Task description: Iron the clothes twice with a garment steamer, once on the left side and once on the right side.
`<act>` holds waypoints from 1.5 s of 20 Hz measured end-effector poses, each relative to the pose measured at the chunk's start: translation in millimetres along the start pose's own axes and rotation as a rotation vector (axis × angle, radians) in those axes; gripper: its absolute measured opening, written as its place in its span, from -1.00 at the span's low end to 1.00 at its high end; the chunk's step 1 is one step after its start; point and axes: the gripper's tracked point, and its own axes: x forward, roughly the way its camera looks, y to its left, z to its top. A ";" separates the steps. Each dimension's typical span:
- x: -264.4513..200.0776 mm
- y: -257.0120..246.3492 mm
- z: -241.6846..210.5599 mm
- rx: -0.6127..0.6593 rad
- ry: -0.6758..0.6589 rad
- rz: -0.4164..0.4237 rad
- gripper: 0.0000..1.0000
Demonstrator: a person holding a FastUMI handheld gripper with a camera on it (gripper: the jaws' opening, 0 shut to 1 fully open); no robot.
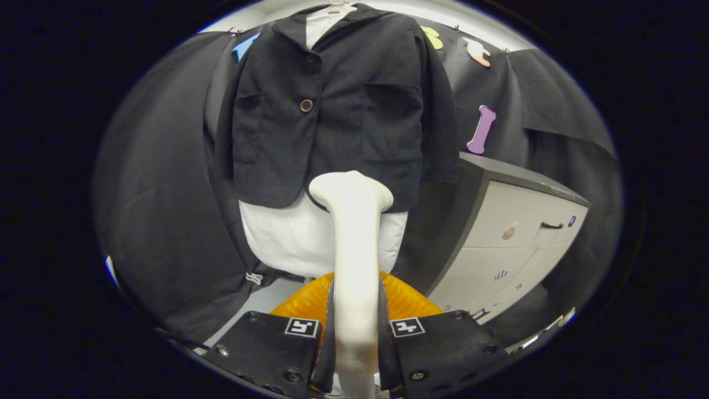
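Leftmost, black matte cloth wall point(160, 221) hangs in soft folds, draped down to a pale floor strip point(266, 296) w/ a small white clip-like bit point(254, 278) lying at the cloth's foot.

Next over, dark charcoal woven jacket point(327, 111) hangs upright on a hanger; hanger top barely visible. Notched collar, round dark button point(306, 105) at mid-front, patch pockets on both sides, fabric fairly smooth. Under it a plain white garment point(288, 238) shows at the neck and below the jacket hem, rounded at the bottom.

Centre: white glossy plastic garment steamer point(354, 249), long straight neck w/ flared, rounded head. Head sits in front of the jacket's lower hem, just at the front opening; can't tell if it touches the fabric. Hand-held gripper point(355, 343) is closed onto the steamer's neck, both fingers pressing its sides. Behind the neck, an orange ribbed translucent piece point(407, 299), dome-shaped, just beyond the fingers.

Right: light grey cabinet point(515, 244) w/ darker grey top, flat drawer fronts, one small dark handle point(551, 225). It stands close beside the jacket's sleeve, against more black cloth.
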 end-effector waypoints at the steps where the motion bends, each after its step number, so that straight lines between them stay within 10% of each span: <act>1: -1.4 0.7 -1.8 -0.008 0.002 -0.001 -0.33; 7: -35.5 10.4 27.6 0.000 -0.052 0.031 -0.33; 30: -161.5 167.5 362.0 0.015 -0.790 0.313 -0.33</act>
